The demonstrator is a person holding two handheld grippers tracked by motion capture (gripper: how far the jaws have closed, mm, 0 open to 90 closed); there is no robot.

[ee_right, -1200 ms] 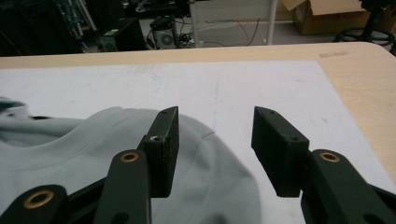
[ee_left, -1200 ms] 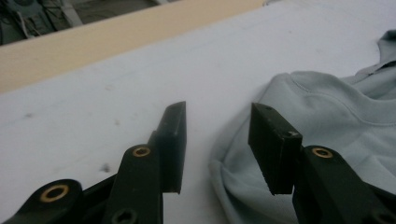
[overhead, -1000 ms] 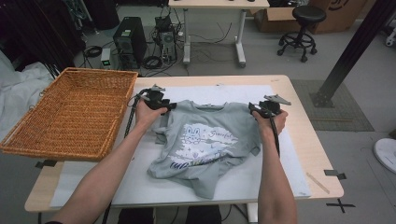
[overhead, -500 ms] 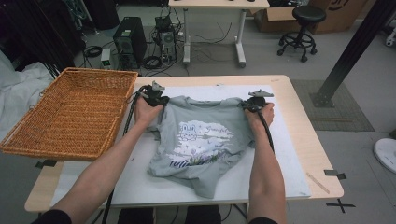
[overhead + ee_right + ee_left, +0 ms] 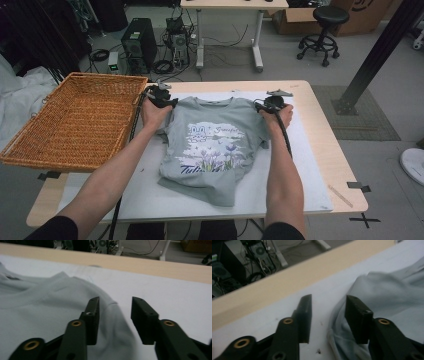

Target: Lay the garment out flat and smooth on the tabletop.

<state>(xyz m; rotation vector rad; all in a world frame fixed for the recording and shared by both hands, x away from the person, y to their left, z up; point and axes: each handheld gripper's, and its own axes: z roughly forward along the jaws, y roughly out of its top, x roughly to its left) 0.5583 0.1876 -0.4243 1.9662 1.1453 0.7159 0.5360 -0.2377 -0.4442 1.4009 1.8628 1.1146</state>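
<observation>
i am working at a pale wooden tabletop (image 5: 320, 125) covered by a white sheet (image 5: 300, 165), with a big woven wicker basket (image 5: 75, 125) sitting at its left edge. lying flat in the middle of the sheet is the grey short-sleeved t-shirt with a flower print (image 5: 212, 145), collar pointing away from me, lower hem rumpled and partly folded under near my side.

i am holding my left hand-held gripper (image 5: 161, 96) at the shirt's left shoulder and my right hand-held gripper (image 5: 272, 103) at its right shoulder. both have just been opening. in the left gripper view the jaws are standing spread, with the shoulder's edge (image 5: 337, 322) lying loose in the gap, nothing pressing it. in the right gripper view the jaws are spread too, straddling the shoulder seam (image 5: 112, 312) without pinching it.

to do this step well, i judge that i should be lowering both grippers evenly, taking the same depth of cloth at each shoulder, and closing on a single layer pair before lifting, so the shirt is hanging square; the crumpled hem may be needing a shake or a tug.

the print is carrying dark blue script that seems to begin "tul" (image 5: 192, 169); the smaller wording above is too blurred to read.
</observation>
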